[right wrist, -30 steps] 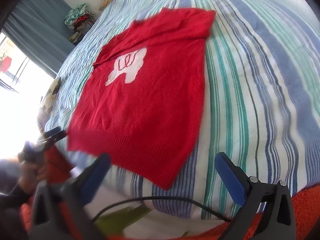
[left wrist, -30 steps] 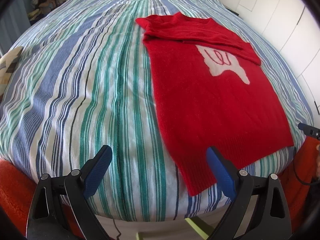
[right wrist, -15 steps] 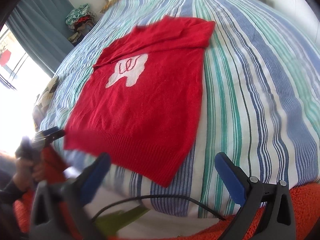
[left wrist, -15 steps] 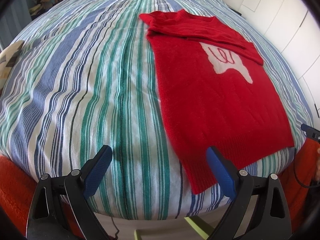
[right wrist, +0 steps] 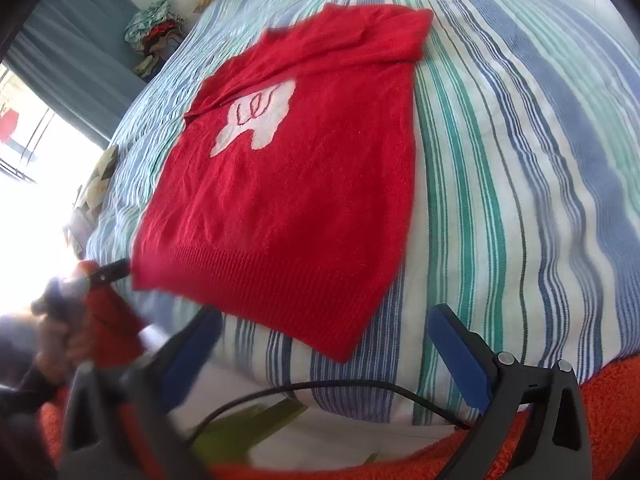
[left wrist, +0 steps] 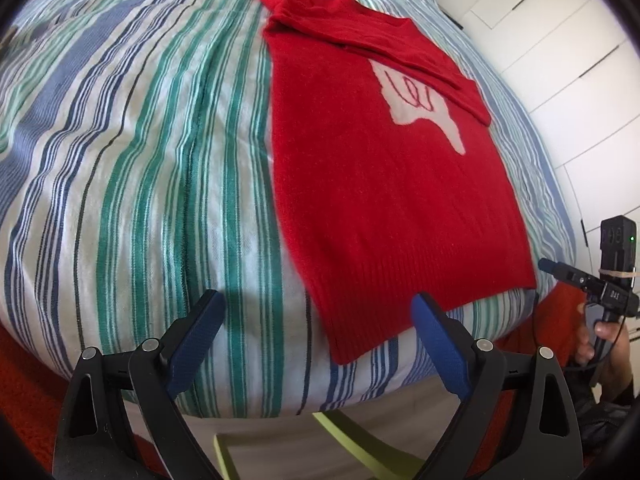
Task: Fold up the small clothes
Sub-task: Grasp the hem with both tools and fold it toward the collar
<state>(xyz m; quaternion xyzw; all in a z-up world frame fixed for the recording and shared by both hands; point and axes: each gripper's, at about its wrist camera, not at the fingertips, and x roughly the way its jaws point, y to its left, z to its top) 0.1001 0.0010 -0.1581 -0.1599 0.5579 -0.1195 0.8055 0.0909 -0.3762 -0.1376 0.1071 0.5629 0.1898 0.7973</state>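
Red sweater (left wrist: pixel 384 184) lies lengthwise along the striped bed (left wrist: pixel 140 160), hem nearest both wide-open, empty hand-held grippers.

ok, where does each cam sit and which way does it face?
Left wrist: on the left tool, open, at the bed's foot, facing the red sweater's hem; the right tool and hand show at right.
Right wrist: on the right tool, open, facing the same hem; the left tool shows at left.
Shared: sweater, bed.
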